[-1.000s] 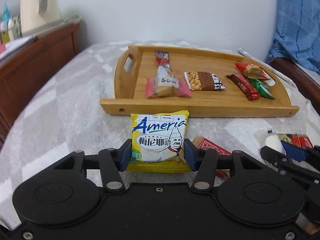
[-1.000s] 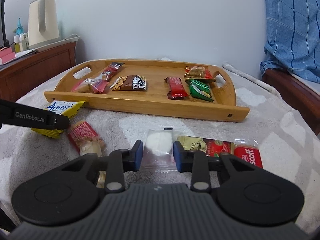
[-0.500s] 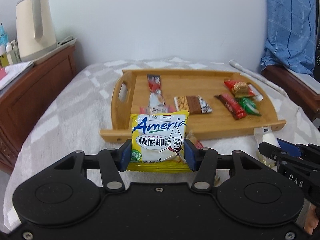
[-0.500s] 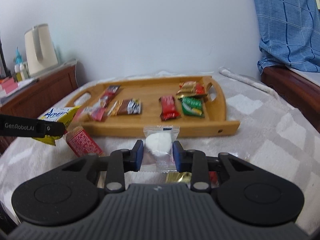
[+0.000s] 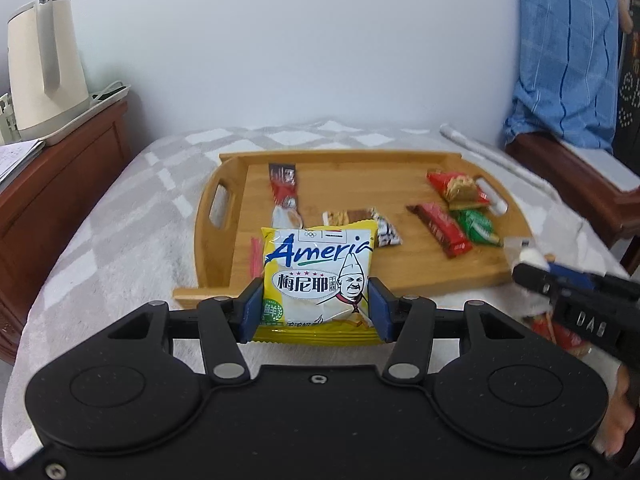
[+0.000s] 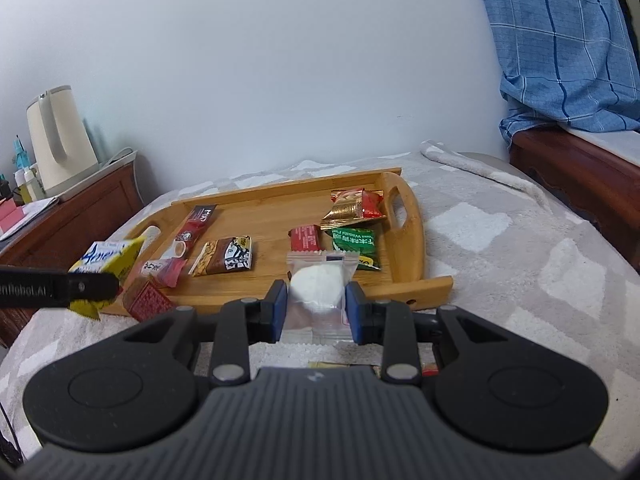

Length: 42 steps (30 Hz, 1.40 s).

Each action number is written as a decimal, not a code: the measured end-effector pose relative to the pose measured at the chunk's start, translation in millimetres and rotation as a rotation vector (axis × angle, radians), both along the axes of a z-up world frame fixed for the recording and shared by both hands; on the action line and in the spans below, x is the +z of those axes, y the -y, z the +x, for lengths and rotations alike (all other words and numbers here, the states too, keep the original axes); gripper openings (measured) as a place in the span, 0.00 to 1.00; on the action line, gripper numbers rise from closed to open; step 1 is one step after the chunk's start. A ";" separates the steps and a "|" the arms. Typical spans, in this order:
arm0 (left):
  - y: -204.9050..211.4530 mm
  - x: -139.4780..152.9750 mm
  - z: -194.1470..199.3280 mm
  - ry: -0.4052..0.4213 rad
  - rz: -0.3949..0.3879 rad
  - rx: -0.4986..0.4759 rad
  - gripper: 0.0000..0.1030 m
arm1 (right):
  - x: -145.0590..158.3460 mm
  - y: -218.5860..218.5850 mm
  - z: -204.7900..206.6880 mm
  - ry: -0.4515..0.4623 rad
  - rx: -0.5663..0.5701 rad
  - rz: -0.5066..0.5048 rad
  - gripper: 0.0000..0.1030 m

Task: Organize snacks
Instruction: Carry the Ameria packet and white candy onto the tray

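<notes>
Bamboo makes up the tray (image 6: 416, 236), which sits on a grey-and-white checked blanket (image 6: 520, 264) and has a cut-out handle at each end; inside it lie a long red coffee stick (image 6: 197, 222), a pink wrapped sweet (image 6: 166, 270), a brown chocolate bar with nuts pictured on it (image 6: 224, 260), a red bar (image 6: 306, 238), a green packet (image 6: 356, 246) and a red-and-gold packet (image 6: 352, 208) near the right handle; the left gripper (image 5: 316, 308) has its blue pads pressed on both sides of a yellow snack bag (image 5: 320, 280), held upright above the tray's near rim and hiding part of the tray floor in the left wrist view; the right gripper (image 6: 316, 308) is closed narrowly on a clear packet with a white round sweet (image 6: 318, 288), lifted in front of the tray's near edge; on the blanket just outside the tray lies a red patterned packet (image 6: 148, 302), and a few more wrappers peek out under the right gripper, too hidden to name; to the left a cream kettle (image 6: 60, 140) stands on a dark wooden cabinet (image 6: 80, 216); to the right a blue checked cloth (image 6: 560, 40) hangs over a wooden frame (image 6: 576, 176).
</notes>
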<state>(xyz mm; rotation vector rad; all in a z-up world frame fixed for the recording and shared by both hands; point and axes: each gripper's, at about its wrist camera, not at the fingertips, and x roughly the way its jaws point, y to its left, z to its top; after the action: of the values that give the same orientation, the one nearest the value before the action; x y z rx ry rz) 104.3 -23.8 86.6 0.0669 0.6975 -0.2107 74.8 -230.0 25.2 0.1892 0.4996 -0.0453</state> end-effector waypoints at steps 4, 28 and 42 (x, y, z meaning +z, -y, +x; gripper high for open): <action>-8.8 -14.4 -5.2 -0.030 0.029 0.019 0.51 | -1.3 -4.6 -0.4 0.001 0.009 -0.024 0.35; -51.1 -54.3 10.9 -0.120 -0.077 0.236 0.47 | -5.7 -9.6 2.0 -0.016 0.023 -0.047 0.35; -37.0 4.0 15.0 0.009 -0.060 0.162 0.42 | 10.7 -0.2 23.9 0.021 0.035 -0.022 0.35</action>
<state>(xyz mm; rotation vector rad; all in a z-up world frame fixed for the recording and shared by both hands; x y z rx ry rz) 119.3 13.3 90.6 -0.0457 0.6840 -0.0753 98.8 -229.8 35.9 0.1597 0.4806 -0.0147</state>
